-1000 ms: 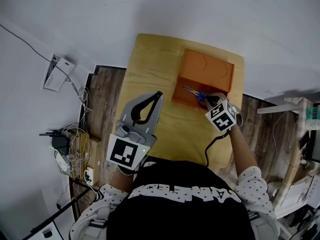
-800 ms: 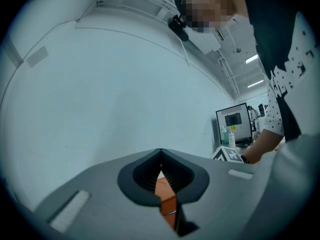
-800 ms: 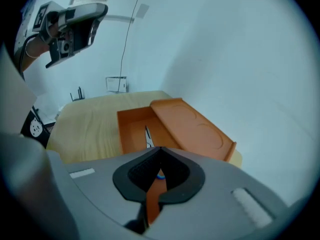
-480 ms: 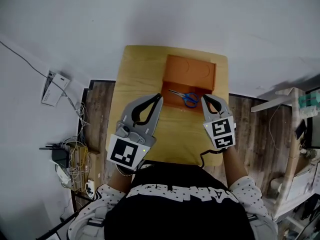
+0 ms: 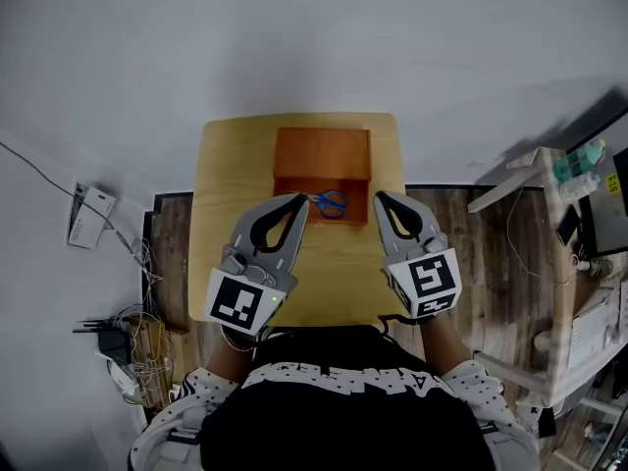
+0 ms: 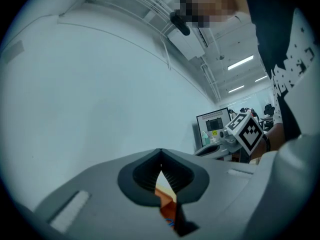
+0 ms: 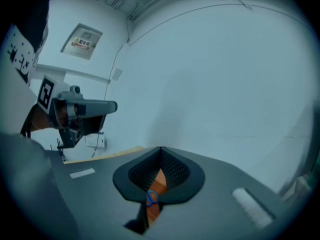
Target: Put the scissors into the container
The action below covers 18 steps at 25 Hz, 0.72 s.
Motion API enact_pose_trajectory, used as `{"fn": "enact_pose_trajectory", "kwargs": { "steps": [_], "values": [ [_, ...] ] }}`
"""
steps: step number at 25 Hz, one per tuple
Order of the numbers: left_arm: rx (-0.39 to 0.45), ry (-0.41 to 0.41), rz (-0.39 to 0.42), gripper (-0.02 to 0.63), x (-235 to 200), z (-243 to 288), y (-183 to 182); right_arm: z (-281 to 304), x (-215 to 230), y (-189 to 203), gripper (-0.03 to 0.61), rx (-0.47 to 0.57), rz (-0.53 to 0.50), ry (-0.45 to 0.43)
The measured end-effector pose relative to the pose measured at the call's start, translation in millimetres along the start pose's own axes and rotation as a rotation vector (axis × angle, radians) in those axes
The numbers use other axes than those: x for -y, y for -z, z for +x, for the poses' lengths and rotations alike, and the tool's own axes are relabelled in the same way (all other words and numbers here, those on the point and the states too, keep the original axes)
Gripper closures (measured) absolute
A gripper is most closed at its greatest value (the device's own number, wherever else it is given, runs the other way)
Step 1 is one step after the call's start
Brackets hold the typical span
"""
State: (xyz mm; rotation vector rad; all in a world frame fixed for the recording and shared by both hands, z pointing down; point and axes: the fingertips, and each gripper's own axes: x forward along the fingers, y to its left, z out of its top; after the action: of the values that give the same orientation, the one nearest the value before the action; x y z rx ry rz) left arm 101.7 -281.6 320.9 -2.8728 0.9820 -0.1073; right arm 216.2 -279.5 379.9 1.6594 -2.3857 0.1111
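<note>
1. Overhead, the blue-handled scissors [image 5: 330, 203] lie inside the orange container [image 5: 322, 155] on the wooden table [image 5: 226, 165]. The left gripper [image 5: 297, 201] and right gripper [image 5: 378, 197] hover on either side of them.
2. Left gripper view: jaws closed tip to tip, holding nothing.
3. Right gripper view: jaws likewise pressed together and empty, with the scissors visible beyond.

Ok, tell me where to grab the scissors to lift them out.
Pinch the scissors at the blue handle loops, coming down from above with the right gripper. They lie flat in the orange container, loops toward that gripper's side, blades pointing left. The loops likely give the jaws the most bulk.
</note>
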Motion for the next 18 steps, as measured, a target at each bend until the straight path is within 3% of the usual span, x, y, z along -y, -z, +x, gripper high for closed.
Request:
{"fn": "enact_pose_trajectory", "kwargs": {
  "steps": [5,18],
  "values": [
    [0.01,0.03,0.007,0.613,17.1,9.3,-7.6,-26.0,10.7,-19.1,0.565,0.072,0.063,0.007],
    [0.023,0.064,0.017,0.612,39.7,17.0,-16.6,-60.2,4.4,-50.2,0.566,0.137,0.026,-0.023]
  ]
}}
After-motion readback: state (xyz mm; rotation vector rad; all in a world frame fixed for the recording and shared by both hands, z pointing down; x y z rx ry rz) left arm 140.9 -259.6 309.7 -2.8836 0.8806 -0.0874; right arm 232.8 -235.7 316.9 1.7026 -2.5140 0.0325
